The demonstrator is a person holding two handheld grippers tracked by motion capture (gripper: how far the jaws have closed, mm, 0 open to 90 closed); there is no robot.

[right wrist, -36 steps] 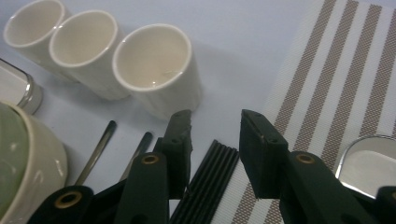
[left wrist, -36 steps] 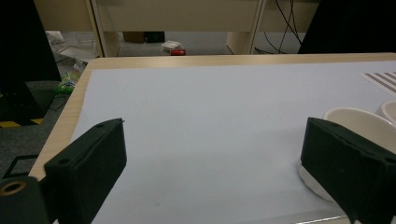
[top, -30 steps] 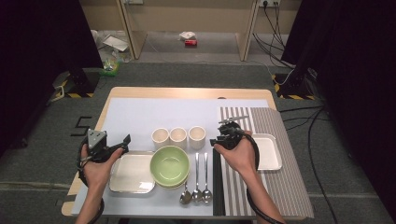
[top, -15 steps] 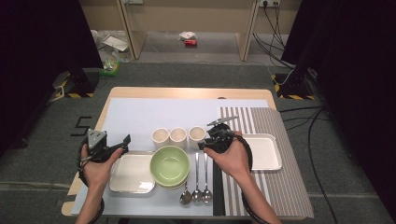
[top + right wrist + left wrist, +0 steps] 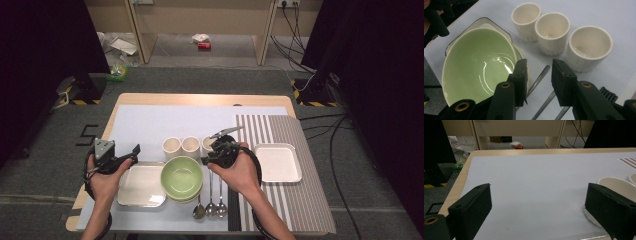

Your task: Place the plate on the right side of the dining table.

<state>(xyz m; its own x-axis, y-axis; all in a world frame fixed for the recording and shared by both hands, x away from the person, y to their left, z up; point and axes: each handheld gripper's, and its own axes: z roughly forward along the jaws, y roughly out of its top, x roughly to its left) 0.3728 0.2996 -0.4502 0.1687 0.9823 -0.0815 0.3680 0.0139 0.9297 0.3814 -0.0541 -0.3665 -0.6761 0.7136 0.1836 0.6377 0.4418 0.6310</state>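
A pale sheet (image 5: 165,120) is covering the wooden table (image 5: 200,99), with a striped grey mat (image 5: 295,200) lying at its right, grey carpet spreading around and cables trailing along the dark far-right wall. The right gripper (image 5: 539,77) is hanging half open and empty, its jaws having just been closing a little, above the handles of the three spoons (image 5: 210,205) lying between the green bowl (image 5: 182,177) and the mat, with three cream cups (image 5: 554,32) standing just beyond and a white square dish (image 5: 278,162) sitting on the mat at the right. The left gripper (image 5: 131,151) is hovering wide open and empty near the left edge, beside the rectangular tray (image 5: 140,186) lying under the bowl.
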